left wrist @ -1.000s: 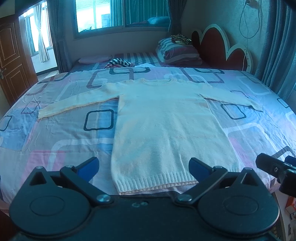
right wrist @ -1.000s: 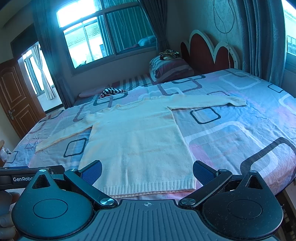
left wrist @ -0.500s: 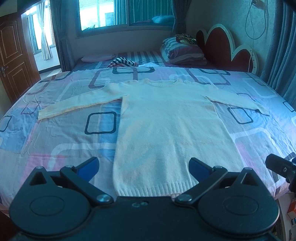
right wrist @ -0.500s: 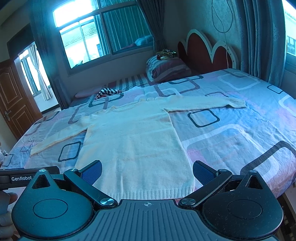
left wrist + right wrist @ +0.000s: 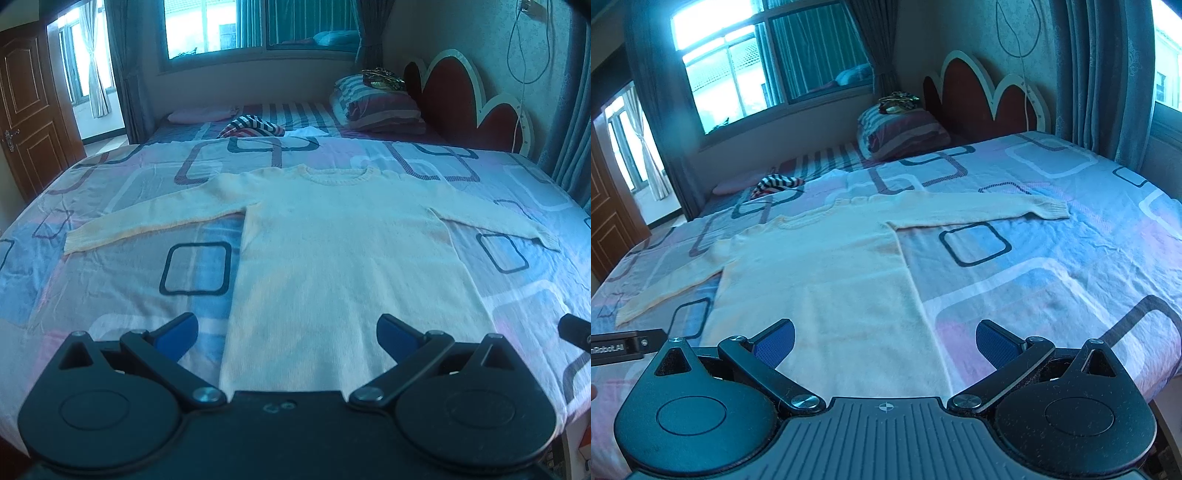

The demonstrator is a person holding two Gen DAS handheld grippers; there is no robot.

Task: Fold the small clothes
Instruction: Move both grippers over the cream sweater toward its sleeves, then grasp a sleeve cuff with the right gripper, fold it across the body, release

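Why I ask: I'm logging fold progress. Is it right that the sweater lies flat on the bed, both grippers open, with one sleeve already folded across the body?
Not quite. In the left wrist view both sleeves of the sweater are spread outward on the bed, neither folded. The left gripper and right gripper are open.

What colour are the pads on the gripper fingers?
Blue pads, clearest in the right wrist view.

The sweater point(image 5: 343, 258) is lying flat on the bed point(image 5: 110, 288), sleeves extending left and right, pillows point(image 5: 376, 107) sitting behind it.
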